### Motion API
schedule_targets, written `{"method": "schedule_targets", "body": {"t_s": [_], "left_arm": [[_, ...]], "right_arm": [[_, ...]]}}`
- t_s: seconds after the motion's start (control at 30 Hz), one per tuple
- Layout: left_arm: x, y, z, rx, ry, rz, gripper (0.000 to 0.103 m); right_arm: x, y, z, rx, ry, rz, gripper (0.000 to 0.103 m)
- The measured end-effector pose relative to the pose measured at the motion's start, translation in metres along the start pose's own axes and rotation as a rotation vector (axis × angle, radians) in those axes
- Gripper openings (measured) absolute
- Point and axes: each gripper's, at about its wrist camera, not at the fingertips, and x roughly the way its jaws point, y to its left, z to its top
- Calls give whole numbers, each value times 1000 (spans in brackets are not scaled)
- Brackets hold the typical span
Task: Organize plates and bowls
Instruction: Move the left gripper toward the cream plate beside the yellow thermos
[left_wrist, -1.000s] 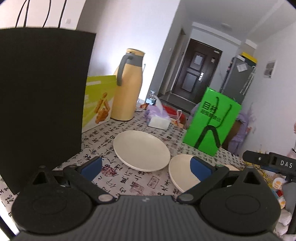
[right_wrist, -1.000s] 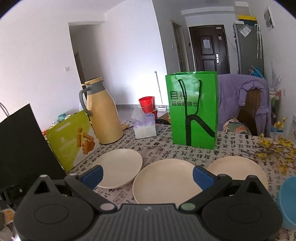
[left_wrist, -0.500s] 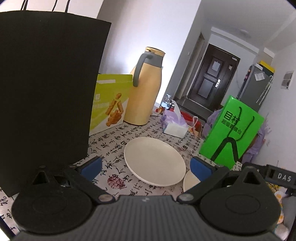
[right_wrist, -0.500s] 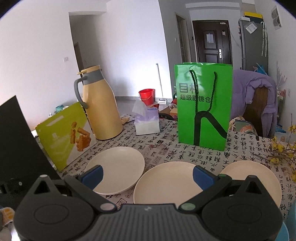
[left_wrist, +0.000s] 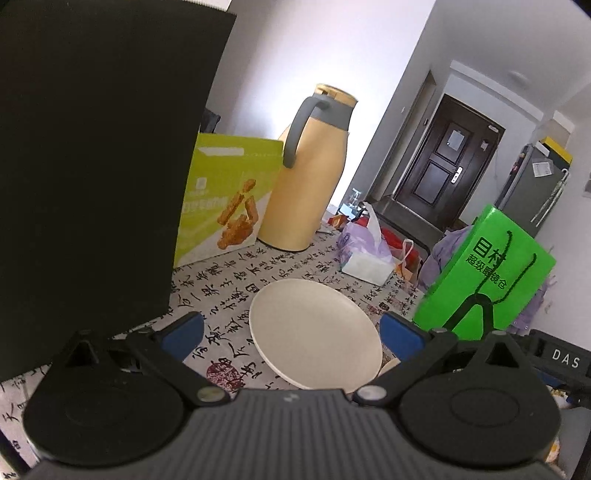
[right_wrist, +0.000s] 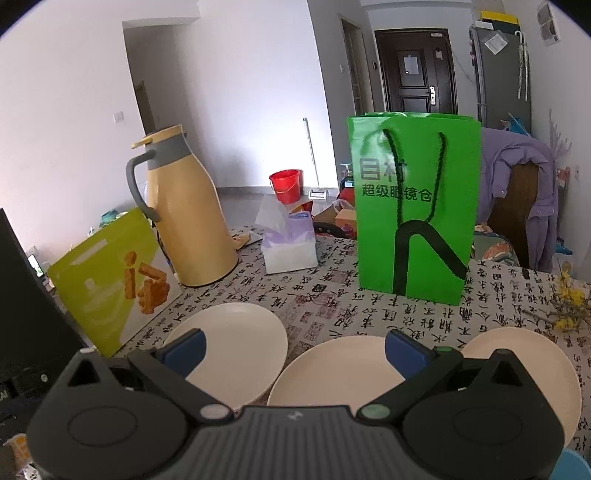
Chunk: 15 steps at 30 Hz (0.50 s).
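Note:
Three cream plates lie in a row on the calligraphy-print tablecloth. In the right wrist view they are the left plate (right_wrist: 236, 350), the middle plate (right_wrist: 332, 373) and the right plate (right_wrist: 524, 365). My right gripper (right_wrist: 293, 349) hangs open above the gap between the left and middle plates, holding nothing. In the left wrist view the left plate (left_wrist: 314, 332) sits just ahead of my left gripper (left_wrist: 291, 334), which is open and empty. A sliver of the middle plate (left_wrist: 388, 367) shows behind the right finger. A blue bowl's edge (right_wrist: 572, 463) shows at the bottom right.
A tall black bag (left_wrist: 96, 166) stands close on the left. Behind the plates are a yellow-green snack box (right_wrist: 110, 277), a yellow jug (right_wrist: 188, 218), a tissue pack (right_wrist: 288, 243) and a green paper bag (right_wrist: 413, 206). Yellow flowers (right_wrist: 569, 302) lie at the right.
Both grippers have moved forward and lower toward the plates. The left view swung left, so the middle plate slid mostly out of sight. Both stay open.

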Motion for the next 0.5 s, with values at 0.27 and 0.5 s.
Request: {"method": "schedule_targets", "body": {"t_s": [0.27,0.5], "left_arm": [[21,-6,2,-27,-1,12,103],[49,-1,4,-88,61,5,103]], "right_arm": [[23,9,8,-12,18,-35,103],[48,12,17,-30,53,-80,103]]}}
